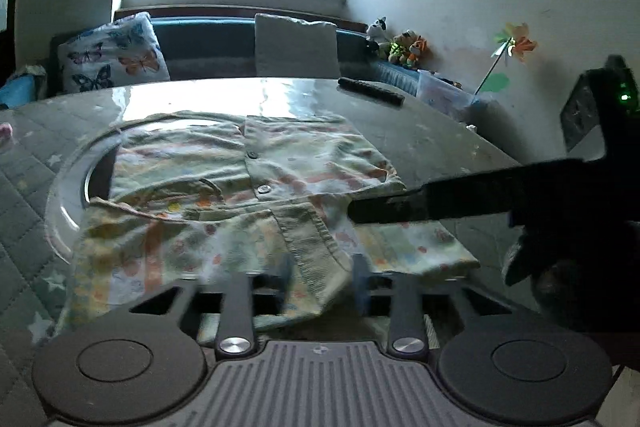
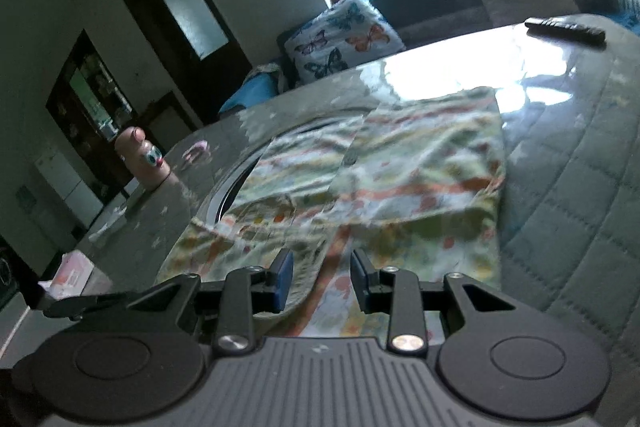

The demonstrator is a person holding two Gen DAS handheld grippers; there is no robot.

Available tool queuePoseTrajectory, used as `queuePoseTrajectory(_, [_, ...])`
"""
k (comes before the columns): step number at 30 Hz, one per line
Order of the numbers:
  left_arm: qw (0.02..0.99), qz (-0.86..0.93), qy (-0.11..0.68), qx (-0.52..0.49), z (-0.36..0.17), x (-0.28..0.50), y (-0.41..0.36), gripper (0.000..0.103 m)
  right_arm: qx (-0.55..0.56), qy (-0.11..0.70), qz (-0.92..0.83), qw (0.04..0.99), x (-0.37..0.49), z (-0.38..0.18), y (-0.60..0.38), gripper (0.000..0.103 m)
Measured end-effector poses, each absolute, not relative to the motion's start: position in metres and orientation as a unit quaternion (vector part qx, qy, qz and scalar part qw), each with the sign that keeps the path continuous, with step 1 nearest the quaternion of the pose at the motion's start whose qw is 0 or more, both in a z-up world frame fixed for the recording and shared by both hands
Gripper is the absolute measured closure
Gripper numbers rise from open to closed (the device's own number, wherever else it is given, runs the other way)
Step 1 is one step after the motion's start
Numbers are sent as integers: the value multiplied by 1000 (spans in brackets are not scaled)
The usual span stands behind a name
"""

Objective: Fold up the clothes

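Observation:
A pale green child's shirt with a coloured print and two buttons lies spread on the quilted table, partly over a round glass turntable. Its ribbed sleeve cuff is folded in over the front. My left gripper is open at the near hem, and the cuff lies between its blue pads. A dark finger of the right gripper reaches in from the right over the shirt's edge. In the right wrist view the right gripper is open just above the shirt, with cloth under the gap.
A black remote lies at the table's far side, and a clear plastic box stands beyond it. A butterfly cushion and a grey cushion sit on the bench behind. A small pink bottle stands at the left.

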State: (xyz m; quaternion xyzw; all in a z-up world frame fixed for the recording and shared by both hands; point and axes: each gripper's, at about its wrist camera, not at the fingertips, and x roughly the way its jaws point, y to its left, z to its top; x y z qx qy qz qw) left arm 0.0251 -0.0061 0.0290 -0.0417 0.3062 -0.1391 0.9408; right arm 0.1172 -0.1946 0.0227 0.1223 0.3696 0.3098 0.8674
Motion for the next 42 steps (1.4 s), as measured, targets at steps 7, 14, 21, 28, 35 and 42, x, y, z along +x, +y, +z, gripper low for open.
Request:
queuePoseTrajectory(7, [958,-90,271,-21,38,16,28,6,101,385,316,861,116,13,-175,71])
queuePoseTrajectory(14, [965,-45,256,-41,44,17,66,0,79,400,323,854,115,4,-155,90])
queuePoseTrajectory(21, [963,12,264,-57,40,23,94,0,85,366,326,868,114,31,-163,96])
queuePoseTrajectory(28, [957,34,284,-50,29,30,100,0,112,328,294,891,117,63,-198,96])
queuePoseTrajectory(35, [948,63,309,-33,18,41,104,0,126,342,257,895,119,47,-217,96])
queuePoseTrajectory(42, [936,101,336,38,1,53,103,2,95,378,240,889,126,18,-207,88])
